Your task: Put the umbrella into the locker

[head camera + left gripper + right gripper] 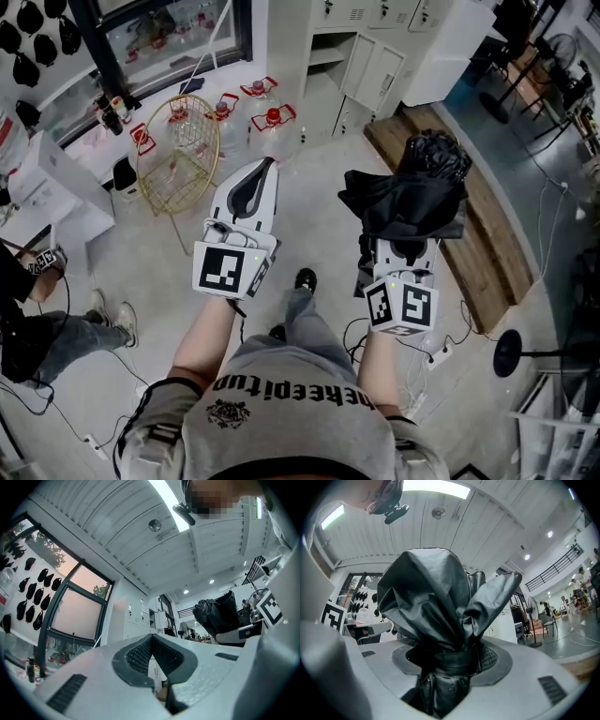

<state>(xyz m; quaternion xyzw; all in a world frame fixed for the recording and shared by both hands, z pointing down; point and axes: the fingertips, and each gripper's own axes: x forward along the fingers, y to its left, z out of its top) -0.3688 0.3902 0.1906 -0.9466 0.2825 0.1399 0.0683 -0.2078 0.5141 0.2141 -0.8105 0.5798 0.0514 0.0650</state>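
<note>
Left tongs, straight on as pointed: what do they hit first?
Likely the white lockers, seen dead ahead over the left tongs. The water jugs look below that line; depth is unclear.

Right gripper (449, 660): jaws clamped on the strapped waist of the bundle.
Umbrella (429, 592): black, folded, loose fabric billowing up above the jaws.
Backdrop: white slatted ceiling, strip light (436, 485), standing fan (533, 620) at right.
</note>
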